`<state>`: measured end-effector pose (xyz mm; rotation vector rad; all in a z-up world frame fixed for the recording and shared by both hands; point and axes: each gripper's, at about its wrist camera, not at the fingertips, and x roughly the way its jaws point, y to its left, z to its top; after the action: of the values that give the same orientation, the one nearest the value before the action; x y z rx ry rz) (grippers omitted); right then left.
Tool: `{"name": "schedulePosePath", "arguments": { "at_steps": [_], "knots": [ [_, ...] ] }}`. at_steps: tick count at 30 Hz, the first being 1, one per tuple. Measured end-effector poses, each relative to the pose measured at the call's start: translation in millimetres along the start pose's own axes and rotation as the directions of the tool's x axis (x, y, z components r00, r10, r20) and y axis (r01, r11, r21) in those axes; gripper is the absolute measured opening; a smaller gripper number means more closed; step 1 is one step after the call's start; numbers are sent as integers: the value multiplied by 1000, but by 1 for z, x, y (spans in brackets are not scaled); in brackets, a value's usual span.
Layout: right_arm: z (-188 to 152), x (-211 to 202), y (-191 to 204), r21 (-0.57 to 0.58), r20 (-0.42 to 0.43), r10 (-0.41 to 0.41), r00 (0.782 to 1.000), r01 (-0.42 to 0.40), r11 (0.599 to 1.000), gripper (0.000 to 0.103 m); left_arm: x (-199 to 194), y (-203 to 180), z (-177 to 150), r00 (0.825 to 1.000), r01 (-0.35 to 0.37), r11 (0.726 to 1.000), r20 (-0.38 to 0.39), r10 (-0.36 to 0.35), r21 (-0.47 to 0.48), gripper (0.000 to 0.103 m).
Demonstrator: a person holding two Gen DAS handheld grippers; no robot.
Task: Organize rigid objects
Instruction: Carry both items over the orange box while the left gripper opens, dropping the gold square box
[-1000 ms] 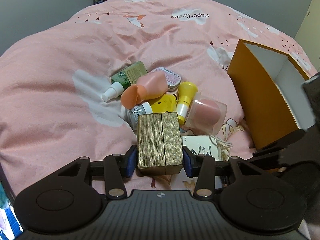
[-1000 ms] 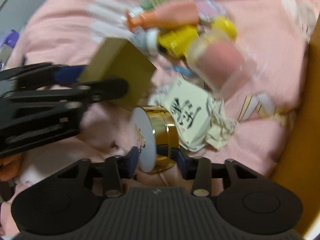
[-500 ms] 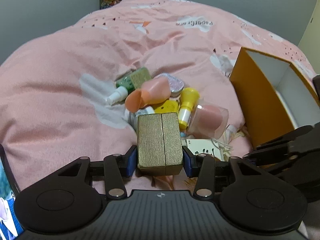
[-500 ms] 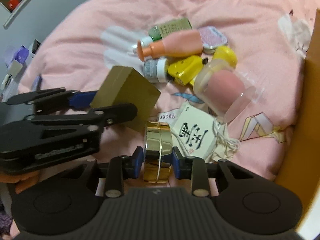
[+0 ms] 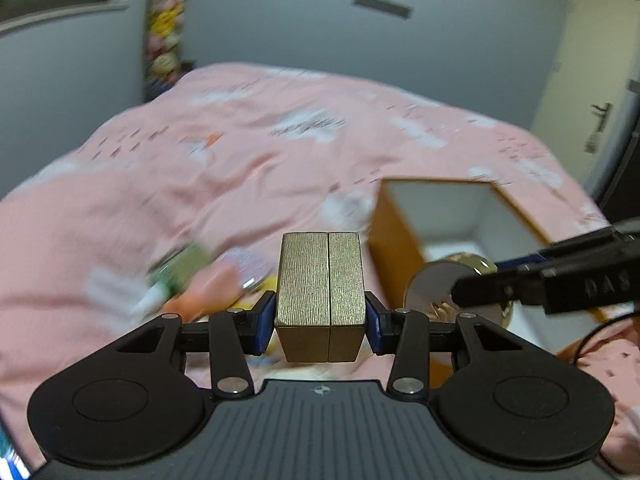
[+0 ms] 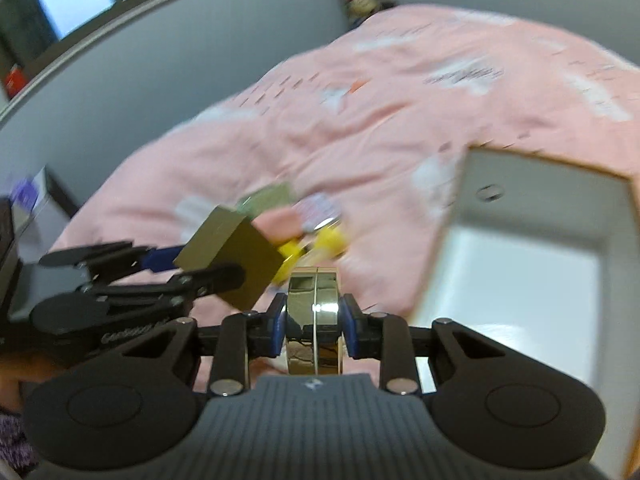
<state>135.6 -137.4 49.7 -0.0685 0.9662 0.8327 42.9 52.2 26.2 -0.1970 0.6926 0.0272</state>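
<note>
My left gripper [image 5: 320, 317] is shut on a gold ribbed box [image 5: 320, 276], held above the pink bedspread. My right gripper [image 6: 314, 320] grips a shiny round gold jar [image 6: 314, 300] by its flat ends, its jaws closing the last bit with both pads pressed on it. In the left wrist view the jar [image 5: 436, 288] hangs in front of the open orange carton [image 5: 400, 248]. The right wrist view shows the left gripper [image 6: 192, 268] with its gold box [image 6: 232, 256] at the left, and the carton's white inside [image 6: 520, 280] at the right.
A blurred heap of small items lies on the bedspread behind the held things: a green bottle [image 5: 180, 268], a pink bottle [image 6: 276, 220], a yellow piece [image 6: 316, 244]. Grey walls and a door [image 5: 596, 128] stand beyond the bed. A person's hand [image 6: 24, 364] shows at the lower left.
Both grippers have risen from the heap and tipped upward, so walls now show. The right gripper shut on the gold jar and carried it up toward the carton. The left kept hold of its box.
</note>
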Motion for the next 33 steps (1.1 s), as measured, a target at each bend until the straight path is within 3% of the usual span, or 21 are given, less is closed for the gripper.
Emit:
{"name": "schedulePosePath", "arguments": {
  "at_steps": [5,8,11,16,18,26,33],
  "knots": [
    [0,-31,-36,56,41,-130,991,128,990,28,11,-48,17,988,150,986,15,-151,78,51],
    [-9,-33,-60,95,6,-210,978,208,973,28,27,-76,25,971,239,964,-20,-239,114,51],
    [-17,-34,-81,121,-36,-271,962,273,954,28,54,-100,27,956,289,947,-96,-277,143,51],
    [-33,-33,-114,150,-109,-328,938,341,928,28,100,-119,27,926,326,934,-248,-285,147,51],
    [-39,-31,-123,158,-130,-327,936,345,925,28,113,-130,24,916,326,925,-307,-259,194,51],
    [-48,-14,-132,154,-184,-307,934,336,929,28,137,-158,3,893,318,884,-421,-158,343,51],
    [-53,-4,-133,151,-211,-289,934,323,934,28,145,-160,-4,867,324,878,-481,-127,352,51]
  ]
}}
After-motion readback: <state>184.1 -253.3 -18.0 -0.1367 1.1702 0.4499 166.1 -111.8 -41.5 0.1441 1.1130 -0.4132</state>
